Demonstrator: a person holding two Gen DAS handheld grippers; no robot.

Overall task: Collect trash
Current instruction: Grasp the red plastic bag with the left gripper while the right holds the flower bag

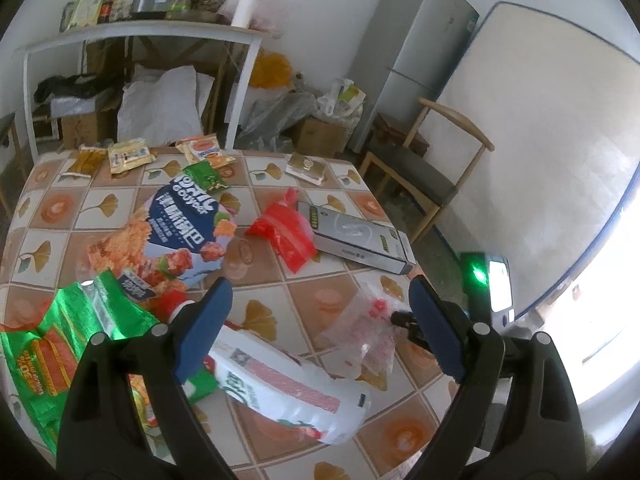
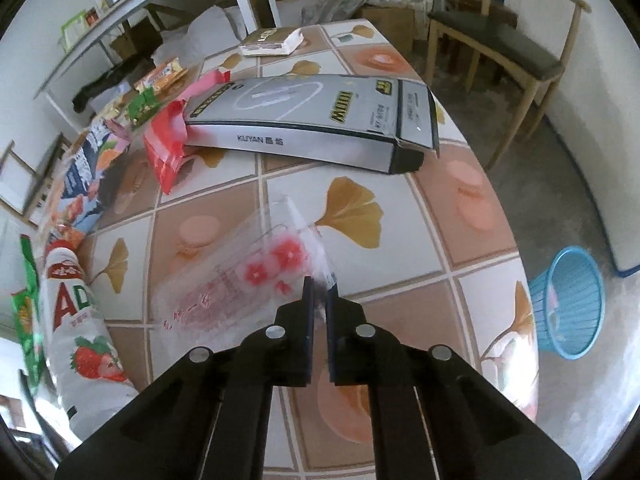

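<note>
The right gripper (image 2: 319, 290) pinches the near edge of a clear wrapper (image 2: 256, 276): light, limp, slippery, so an edge grip suits. The left gripper (image 1: 320, 300) hangs spread wide.

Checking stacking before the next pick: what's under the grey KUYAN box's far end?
The grey box rests partly on a red plastic bag; the bag's covered part is hidden. The rest sits on the table.

White walls, grey fridge (image 1: 416, 52), wooden chair (image 1: 424, 168), concrete floor (image 2: 560, 184)
</note>
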